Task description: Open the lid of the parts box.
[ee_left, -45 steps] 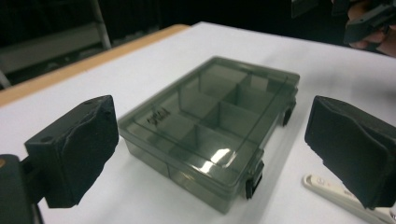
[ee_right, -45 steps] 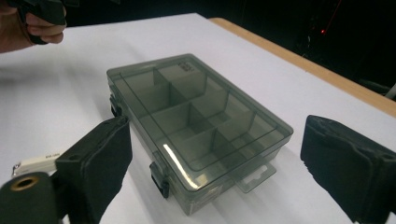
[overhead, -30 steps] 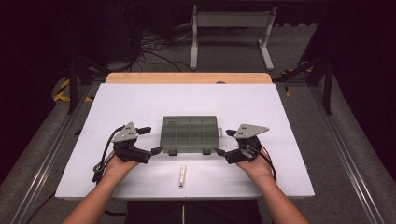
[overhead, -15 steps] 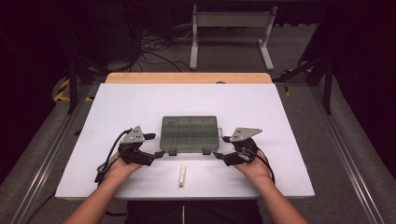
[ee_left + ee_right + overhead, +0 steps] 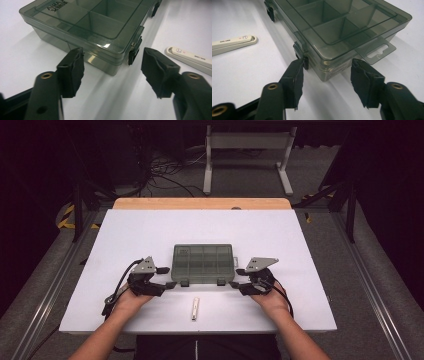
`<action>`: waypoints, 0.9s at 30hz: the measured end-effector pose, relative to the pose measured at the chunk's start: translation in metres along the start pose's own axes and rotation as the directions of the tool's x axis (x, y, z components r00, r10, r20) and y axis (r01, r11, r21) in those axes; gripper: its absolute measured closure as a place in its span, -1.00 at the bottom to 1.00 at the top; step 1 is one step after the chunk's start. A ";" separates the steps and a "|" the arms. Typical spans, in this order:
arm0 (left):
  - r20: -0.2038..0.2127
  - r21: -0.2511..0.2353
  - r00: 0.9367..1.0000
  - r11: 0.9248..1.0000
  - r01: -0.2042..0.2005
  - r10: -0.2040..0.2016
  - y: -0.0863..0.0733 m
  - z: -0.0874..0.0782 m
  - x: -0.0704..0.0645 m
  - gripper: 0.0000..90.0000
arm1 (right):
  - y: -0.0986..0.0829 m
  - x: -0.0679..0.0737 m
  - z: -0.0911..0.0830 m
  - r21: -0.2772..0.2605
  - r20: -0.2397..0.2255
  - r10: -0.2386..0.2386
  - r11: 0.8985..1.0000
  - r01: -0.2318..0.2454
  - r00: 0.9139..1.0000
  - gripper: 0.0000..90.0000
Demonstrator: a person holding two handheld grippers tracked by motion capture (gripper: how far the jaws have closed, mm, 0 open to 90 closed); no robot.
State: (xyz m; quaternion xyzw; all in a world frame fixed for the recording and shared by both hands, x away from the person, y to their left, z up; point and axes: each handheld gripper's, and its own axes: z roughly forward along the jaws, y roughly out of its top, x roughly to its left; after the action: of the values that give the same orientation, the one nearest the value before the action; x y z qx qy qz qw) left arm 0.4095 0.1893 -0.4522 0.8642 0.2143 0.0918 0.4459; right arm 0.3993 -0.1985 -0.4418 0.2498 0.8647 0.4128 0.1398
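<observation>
Grippers flank the compartment box (image 5: 203, 263) mid-table: I hold left gripper (image 5: 112, 72) and right gripper (image 5: 325, 77) spread wide at its near corners, by the latches, likely to unclip them.

Compartment box (image 5: 100, 22): translucent smoky-grey plastic, glossy, smooth. Latches (image 5: 133, 53): black plastic. Table top (image 5: 150, 230): white, matt, smooth; far edge strip (image 5: 200, 203) wood. White stick (image 5: 233, 43): smooth, slightly glossy plastic. Gripper pads (image 5: 295, 82): black, matt, rough-edged.

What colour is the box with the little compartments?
See-through smoky grey-green box; clearest in the left gripper view.
</observation>
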 end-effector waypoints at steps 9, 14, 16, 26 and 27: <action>0.015 0.026 1.000 1.000 0.005 -0.005 -0.001 0.000 0.001 0.18 | -0.001 -0.002 0.000 -0.001 -0.002 0.008 1.000 -0.008 1.000 0.22; 0.009 0.039 1.000 0.999 0.005 -0.005 -0.001 0.000 0.002 0.32 | -0.001 -0.002 0.000 0.001 -0.008 0.009 1.000 -0.009 1.000 0.28; 0.011 0.047 1.000 0.999 0.011 -0.011 -0.002 0.000 0.002 0.36 | -0.001 -0.002 0.001 0.003 -0.009 0.012 1.000 -0.012 1.000 0.31; 0.003 0.064 1.000 0.998 0.003 -0.003 -0.002 0.001 0.001 0.47 | -0.002 -0.004 0.002 0.000 -0.021 0.023 1.000 -0.023 1.000 0.41; 0.001 0.064 1.000 0.998 0.002 -0.003 -0.002 0.001 0.001 0.47 | -0.002 -0.004 0.002 -0.001 -0.022 0.024 1.000 -0.024 0.999 0.41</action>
State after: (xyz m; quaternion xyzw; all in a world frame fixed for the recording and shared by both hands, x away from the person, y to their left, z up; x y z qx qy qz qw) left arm 0.4103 0.1903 -0.4541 0.8778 0.2180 0.0839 0.4182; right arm 0.4029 -0.2008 -0.4445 0.2555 0.8629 0.4175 0.1255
